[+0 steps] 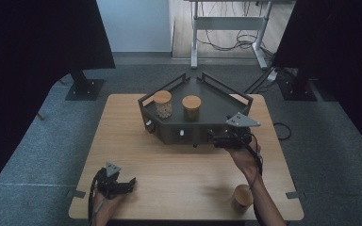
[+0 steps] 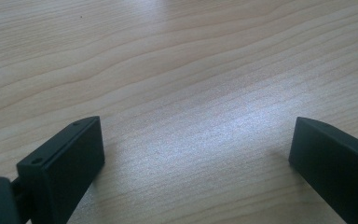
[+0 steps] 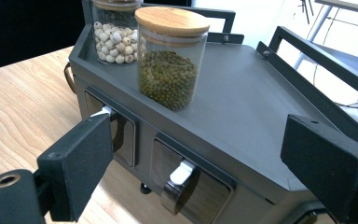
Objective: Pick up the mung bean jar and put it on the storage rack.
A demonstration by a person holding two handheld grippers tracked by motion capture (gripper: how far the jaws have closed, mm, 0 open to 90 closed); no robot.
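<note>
Table first: pale wood, and at its twelve o'clock end sits the dark grey cabinet, a railed top deck over a row of small front drawers. That deck is a shelf for two cork-lidded jars, one of pale beads at the cabinet's ten o'clock and one of green beans just beside it. A third lidded jar waits at the table's five o'clock, near the person's right forearm. Right gripper is up against the cabinet front, jaws spread wide and empty, straddling a drawer with a white-tipped handle, lined up, I'd judge, to pinch it and pull. Left gripper is parked at seven o'clock, jaws wide apart over bare wood, holding nothing, likely kept clear of the work.
</note>
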